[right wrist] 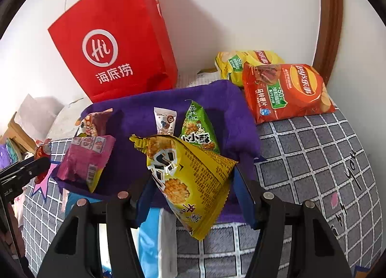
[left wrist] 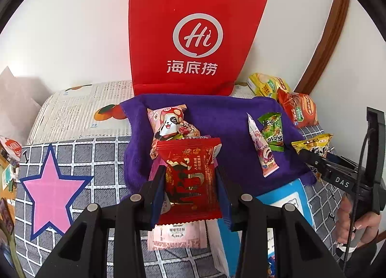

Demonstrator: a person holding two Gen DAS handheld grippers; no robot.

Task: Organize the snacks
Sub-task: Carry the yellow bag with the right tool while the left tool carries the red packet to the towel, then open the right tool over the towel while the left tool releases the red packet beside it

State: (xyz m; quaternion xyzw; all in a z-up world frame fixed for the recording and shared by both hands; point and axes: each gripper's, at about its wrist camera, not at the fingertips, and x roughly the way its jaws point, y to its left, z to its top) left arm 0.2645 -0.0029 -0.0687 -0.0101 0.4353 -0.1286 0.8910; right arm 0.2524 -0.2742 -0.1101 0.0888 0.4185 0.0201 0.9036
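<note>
On the purple towel (left wrist: 217,118) spread over the grey checked bedcover (right wrist: 313,152), I already have a few snacks lying loose: a pink mushroom-print packet (left wrist: 168,123), a slim white-and-pink sachet (left wrist: 261,150) and a green chicken-print crisp packet (left wrist: 272,133). I judge the sorting to be midway. My left gripper (left wrist: 190,181) is clamped on a red foil snack packet (left wrist: 190,176), held just above the towel's near edge, and my right gripper (right wrist: 193,188) has its fingers pressed against the sides of a puffy yellow snack bag (right wrist: 190,181), also over the near edge. Both still need setting down. Two larger crisp bags, an orange one (right wrist: 287,92) and a yellow one (right wrist: 241,63), lie off the towel by the wall, and the tall red paper carrier bag (left wrist: 193,36) stands behind it; whether the snacks belong in it I cannot tell.

My left camera alone shows the pink star (left wrist: 53,188) on the cover and the hand (left wrist: 357,217) gripping the right tool. My right camera alone shows a magenta wrapped packet (right wrist: 89,159) at the towel's left edge, the carrier's string handles, and the orange bag's full front.
</note>
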